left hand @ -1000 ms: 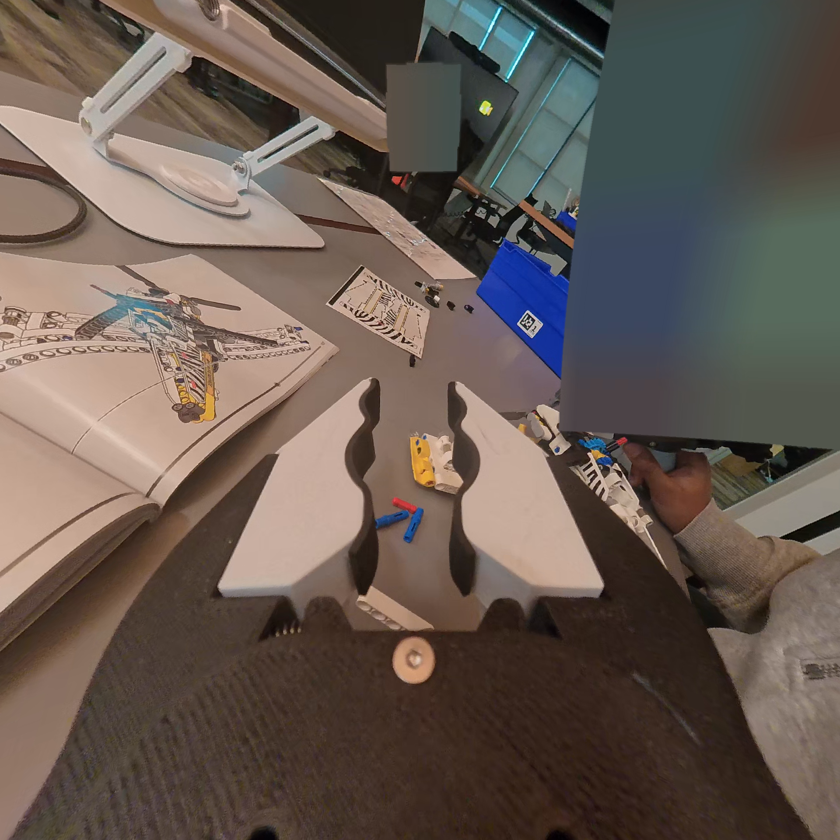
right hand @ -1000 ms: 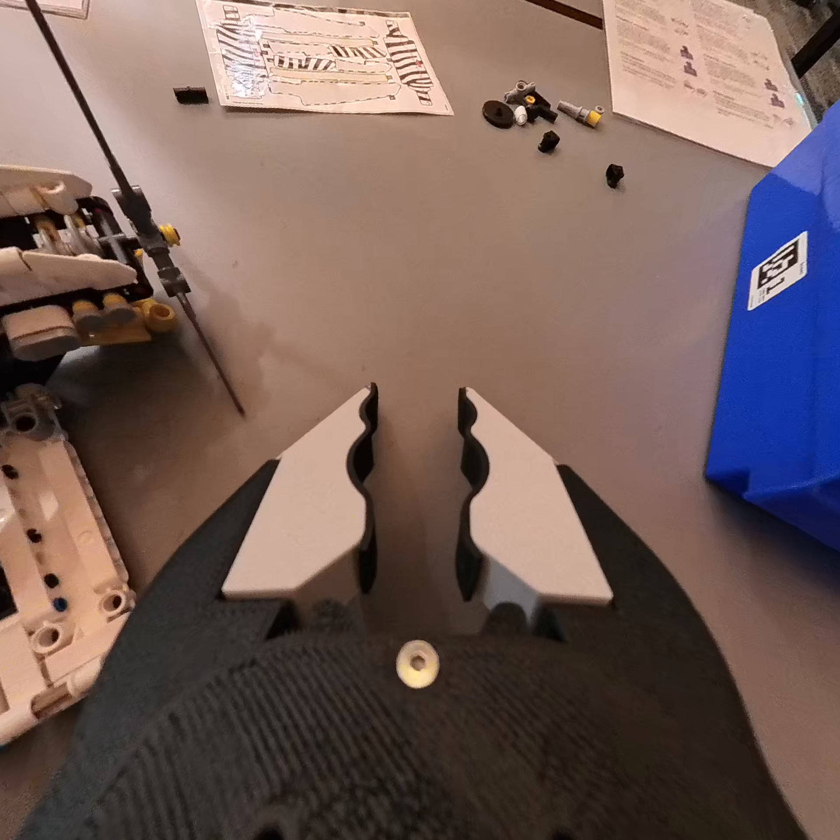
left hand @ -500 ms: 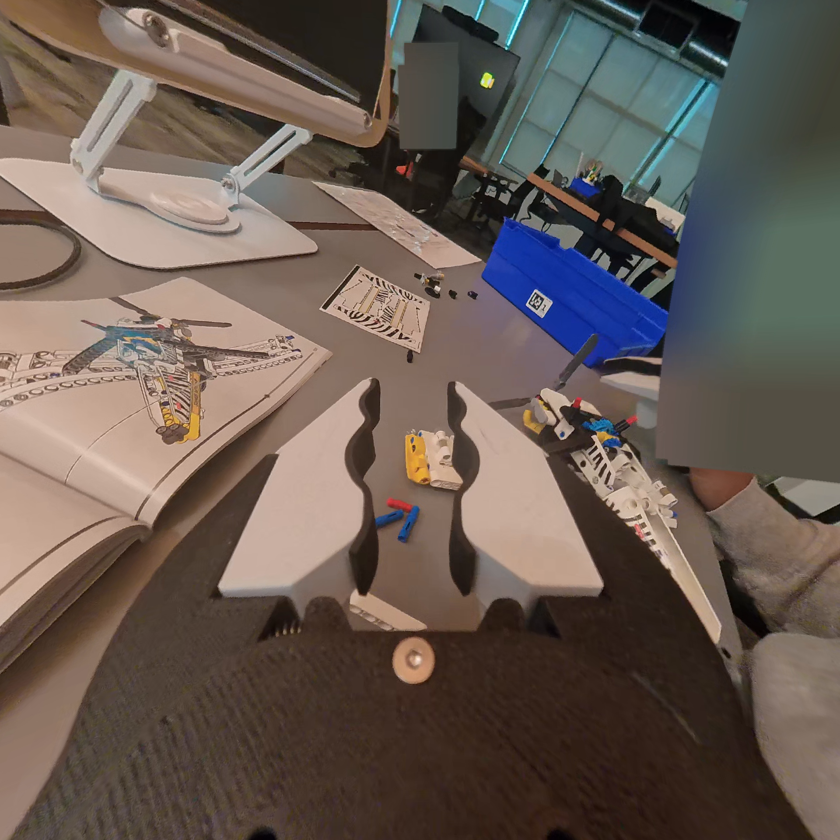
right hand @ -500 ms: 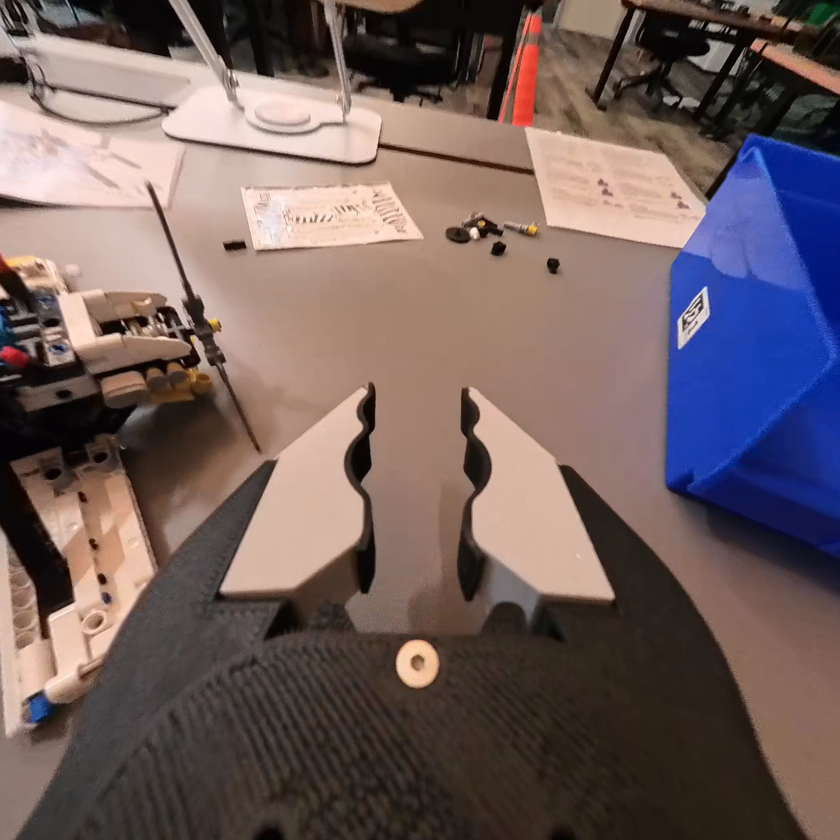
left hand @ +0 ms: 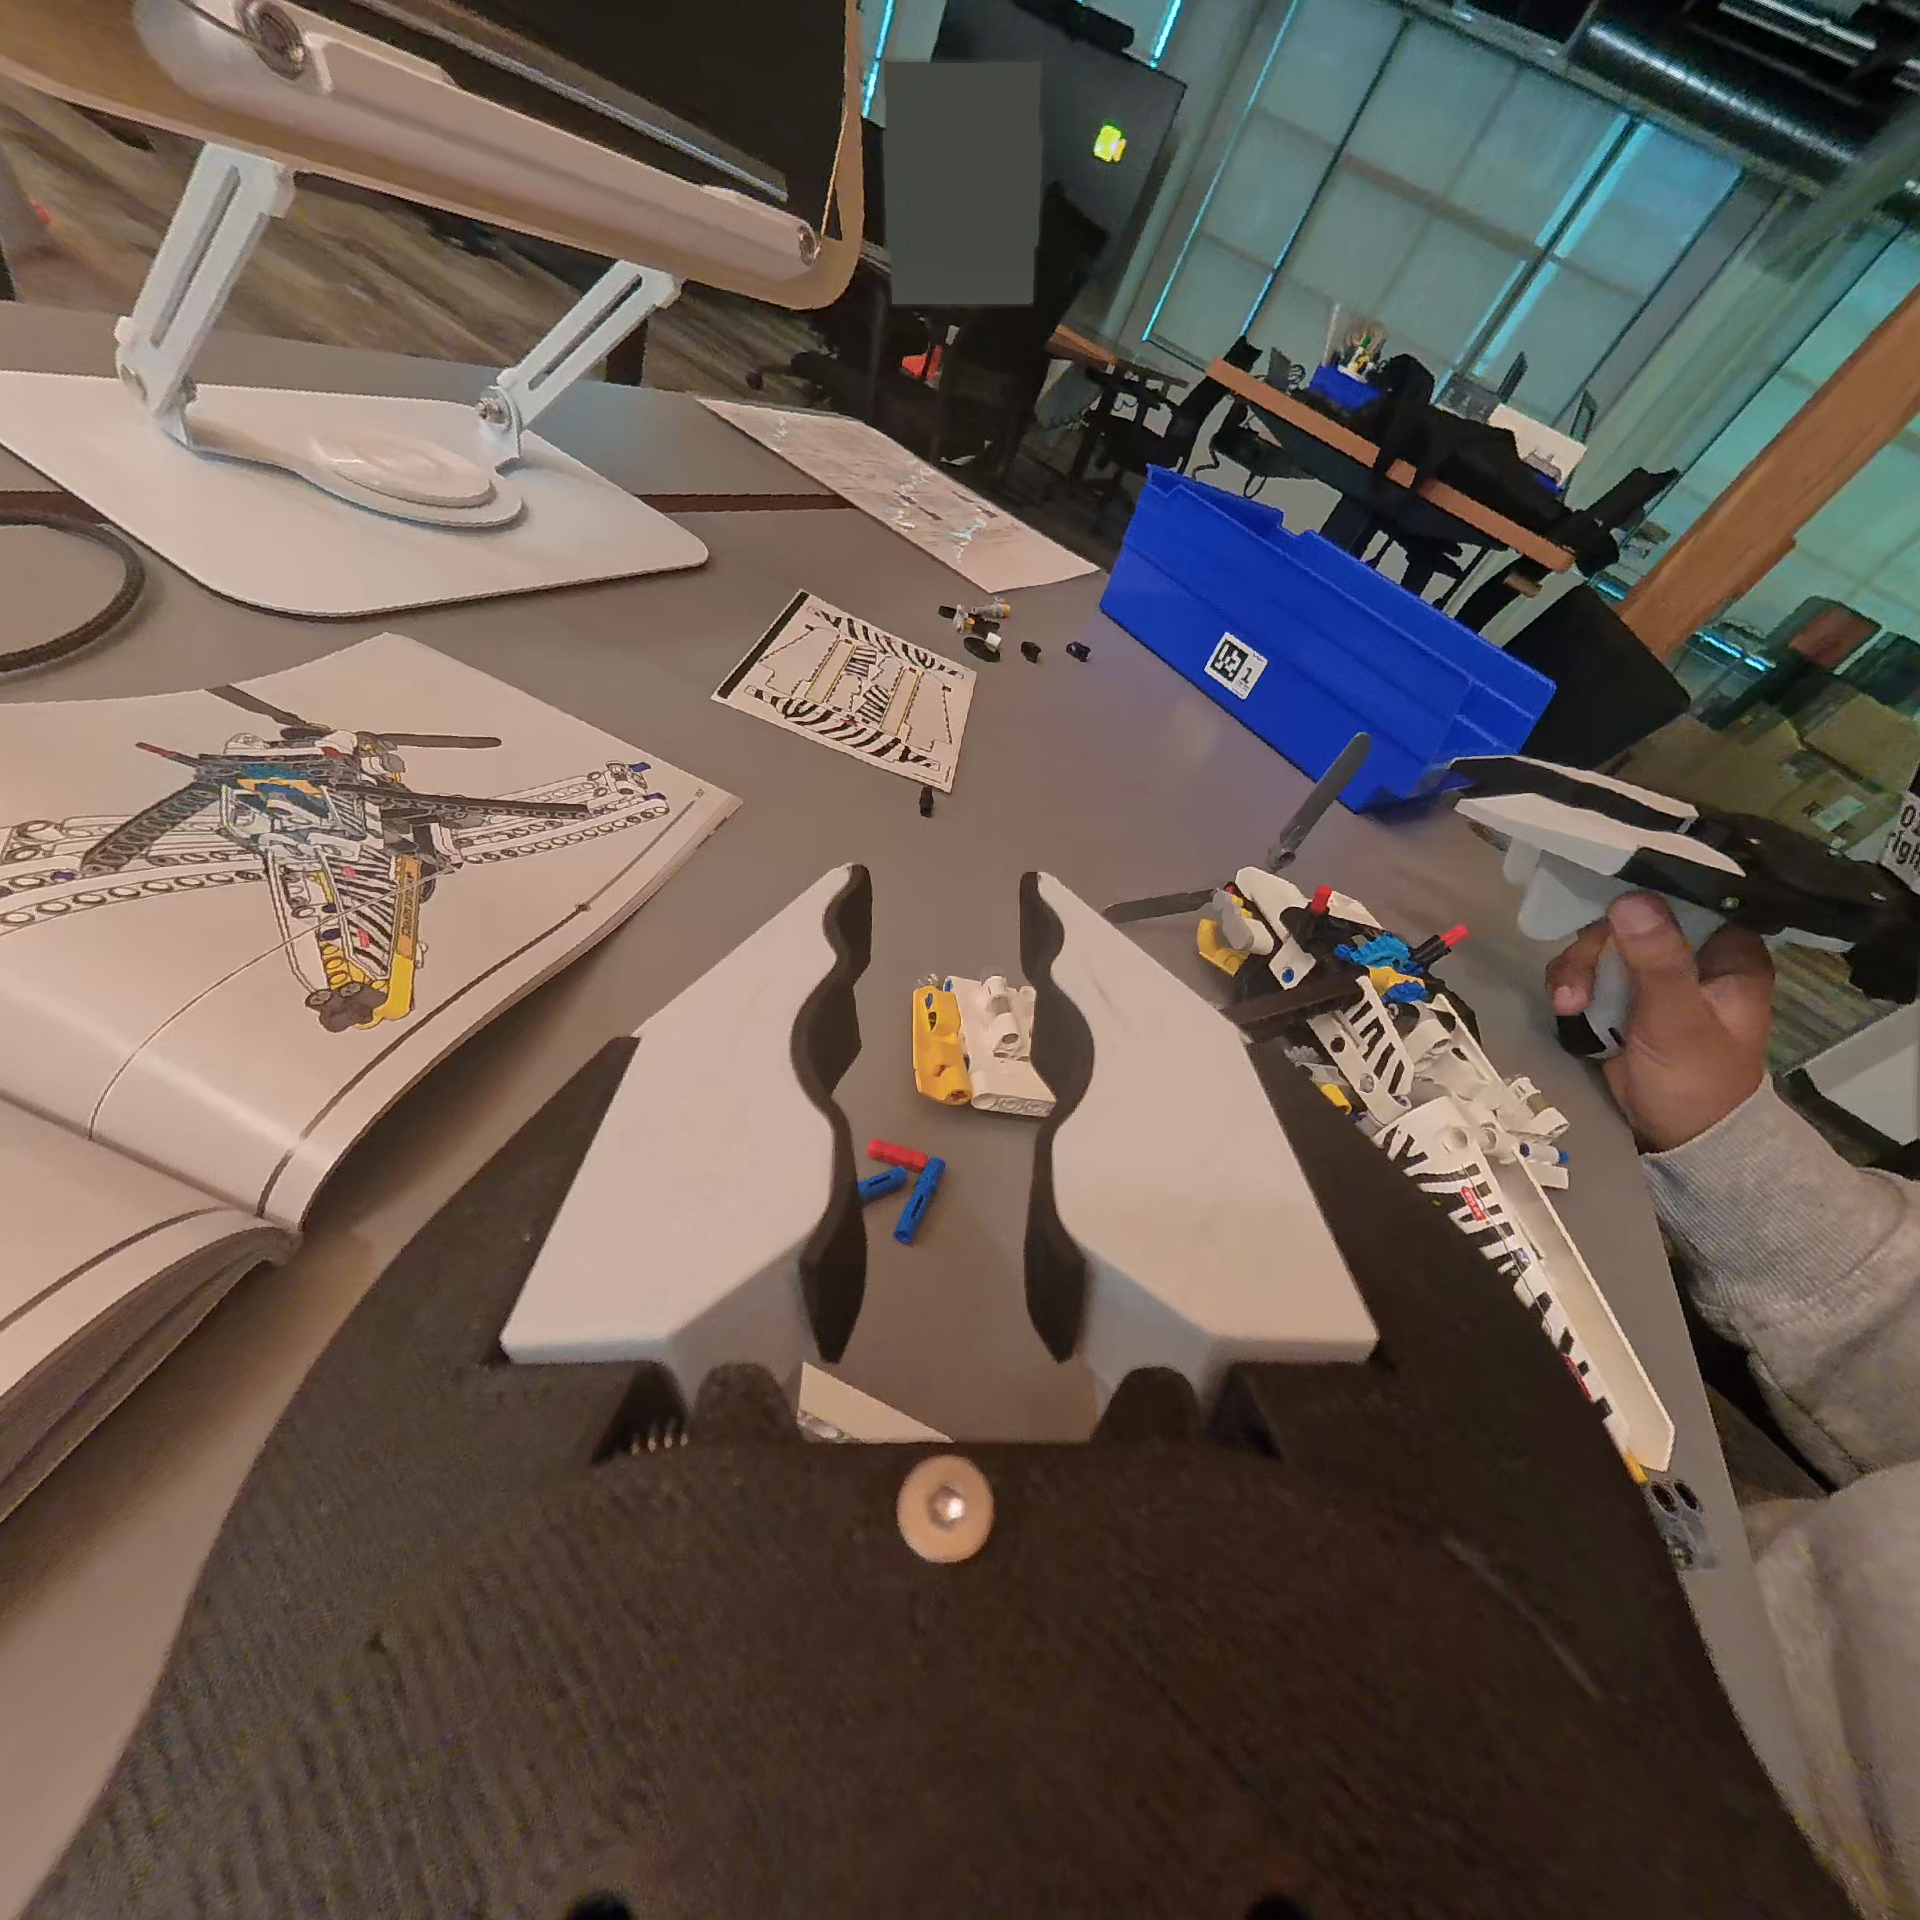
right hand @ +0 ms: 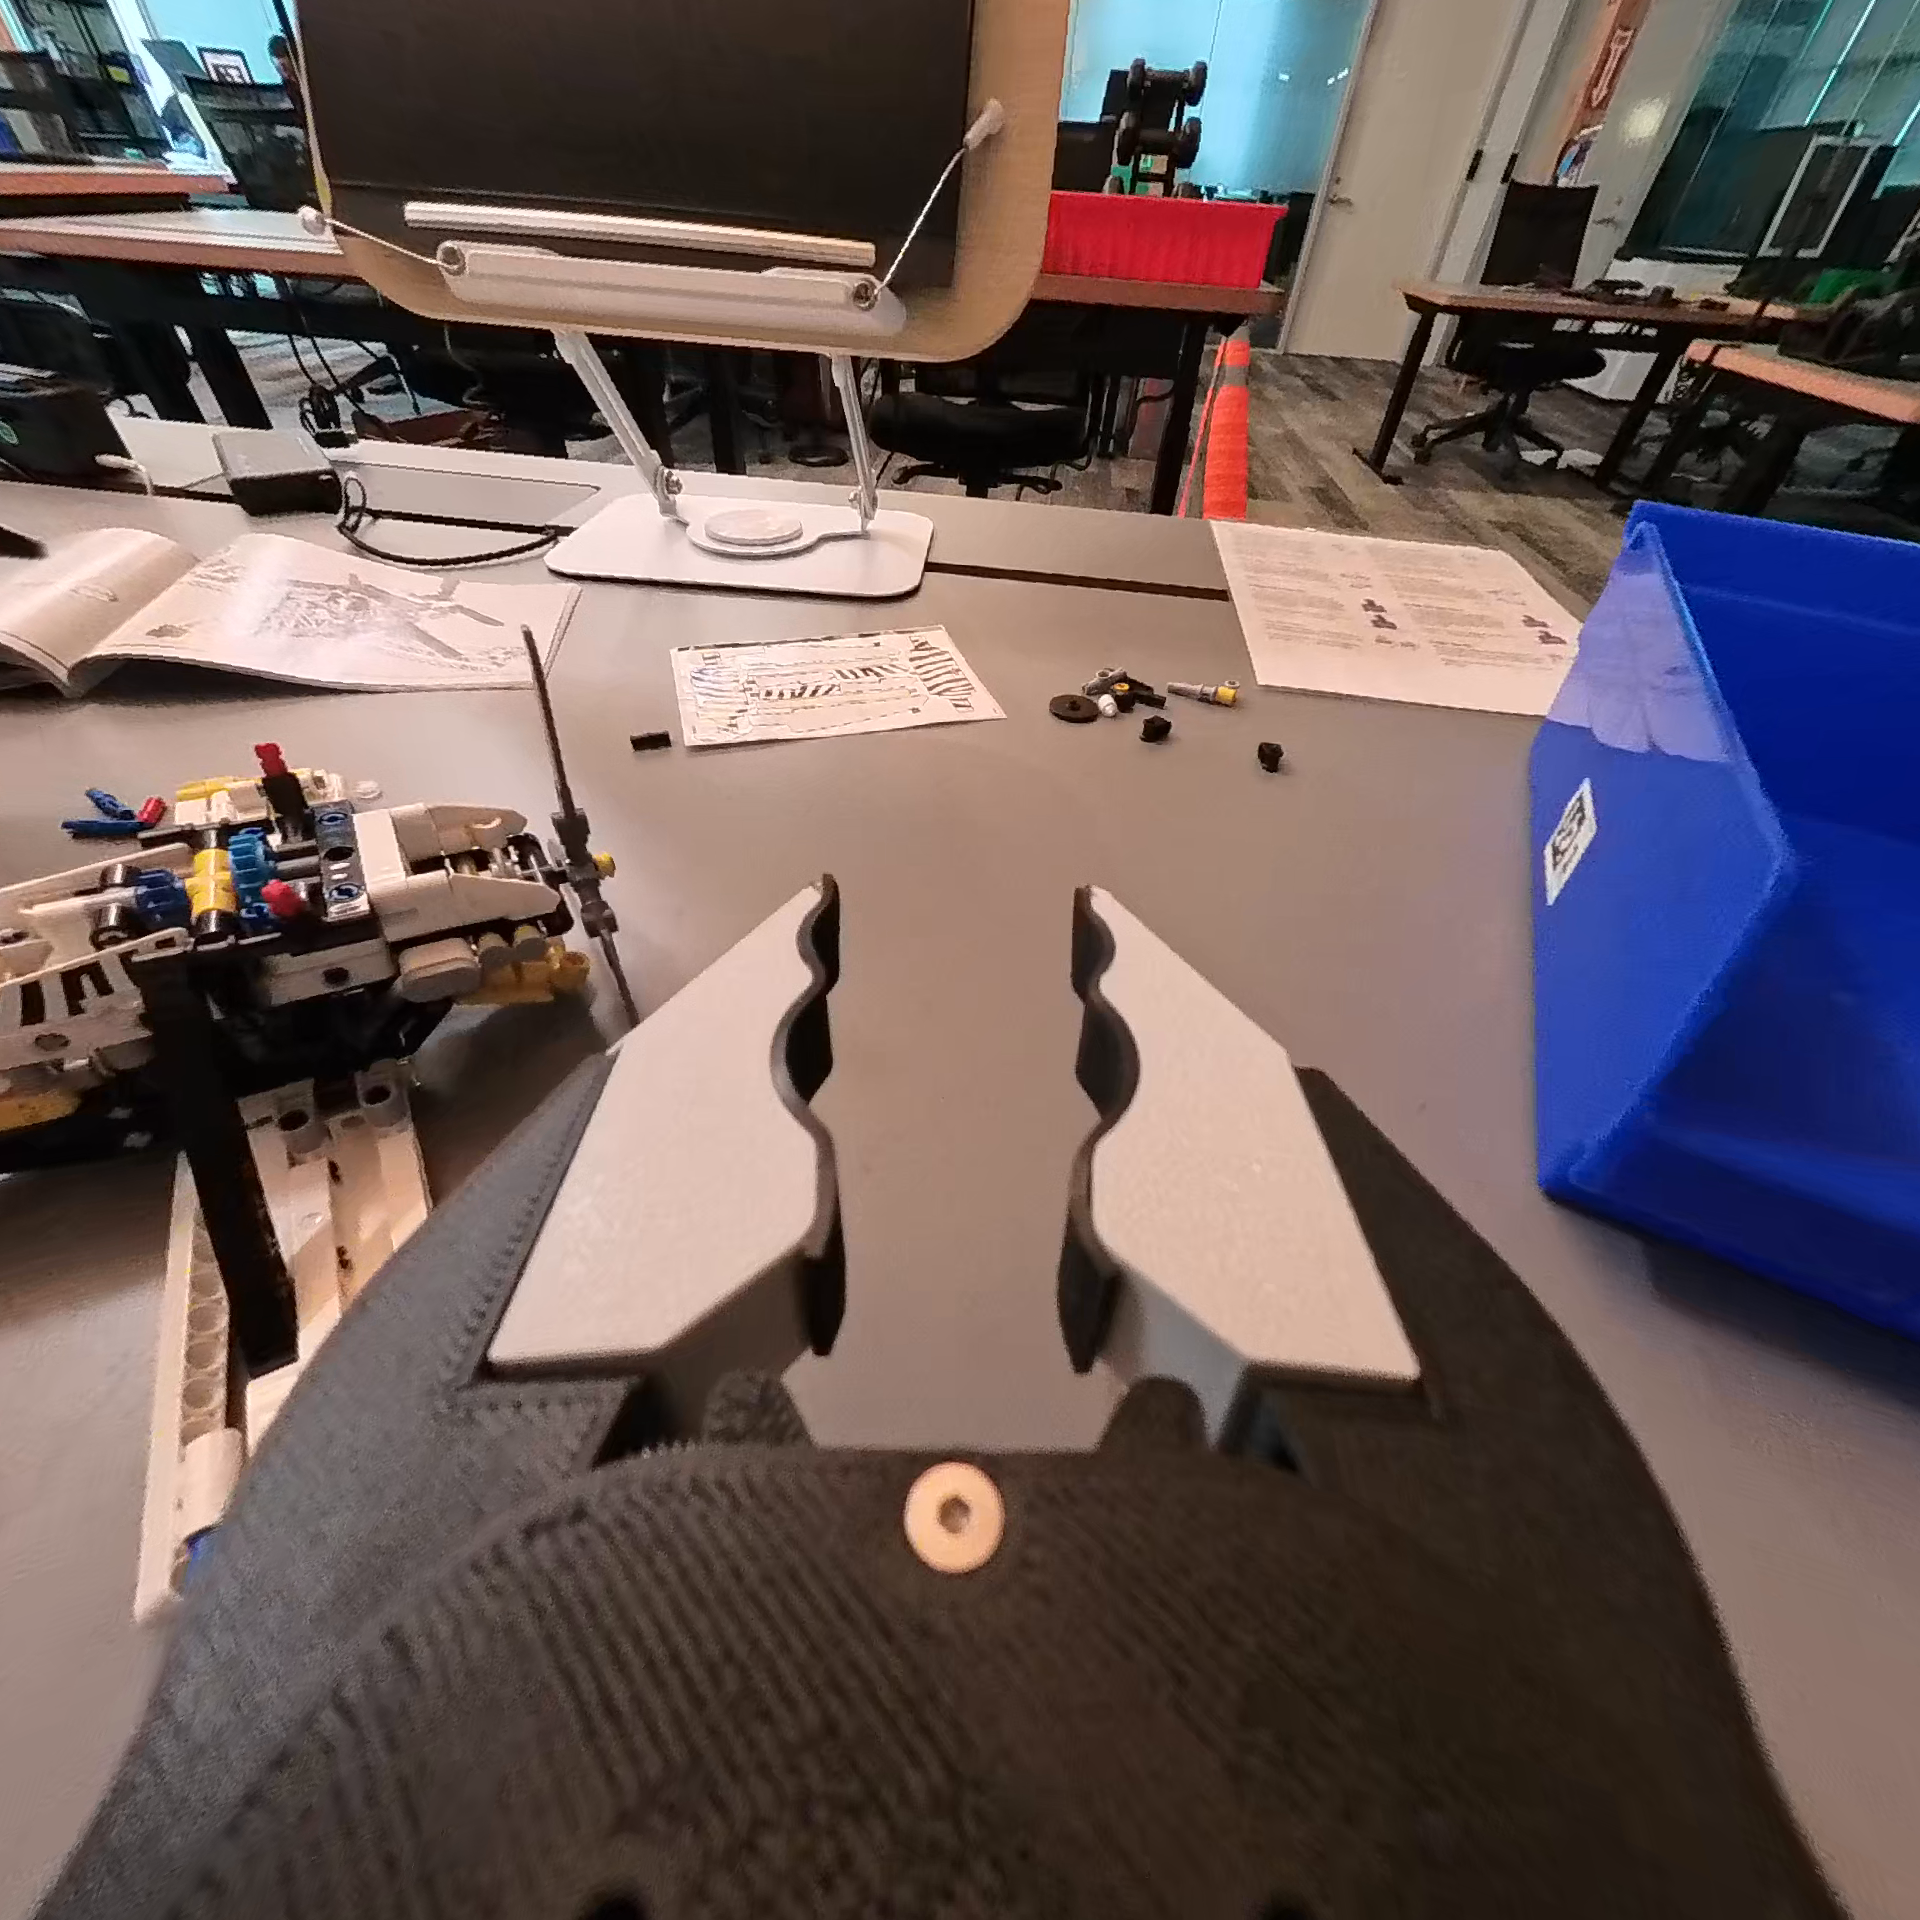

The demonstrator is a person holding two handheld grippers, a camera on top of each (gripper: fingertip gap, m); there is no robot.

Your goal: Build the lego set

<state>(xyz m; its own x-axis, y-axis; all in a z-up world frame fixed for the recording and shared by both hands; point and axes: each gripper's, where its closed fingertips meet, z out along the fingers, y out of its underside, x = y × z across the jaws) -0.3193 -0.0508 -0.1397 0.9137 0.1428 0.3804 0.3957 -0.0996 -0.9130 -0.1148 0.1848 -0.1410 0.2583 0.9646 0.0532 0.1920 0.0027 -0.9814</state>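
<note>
A part-built white, black and yellow lego helicopter [left hand: 1382,1049] lies on the grey table [left hand: 1039,769], right of my left gripper; it also shows at the left of the right wrist view [right hand: 291,914]. My left gripper [left hand: 943,883] is open and empty above a small yellow and white sub-assembly [left hand: 971,1039] and three loose red and blue pins [left hand: 902,1184]. My right gripper [right hand: 954,894] is open and empty over bare table; it shows held in a hand in the left wrist view [left hand: 1600,842].
An open instruction booklet [left hand: 270,883] lies at the left. A sticker sheet [right hand: 831,686] and small black and grey parts [right hand: 1143,707] lie ahead. A blue bin [right hand: 1745,914] stands at the right. A monitor stand [right hand: 748,540] and a printed sheet [right hand: 1392,613] sit at the back.
My right gripper has tilted up from looking down at the table to looking across it. In the left wrist view the helicopter and the right gripper have come into sight.
</note>
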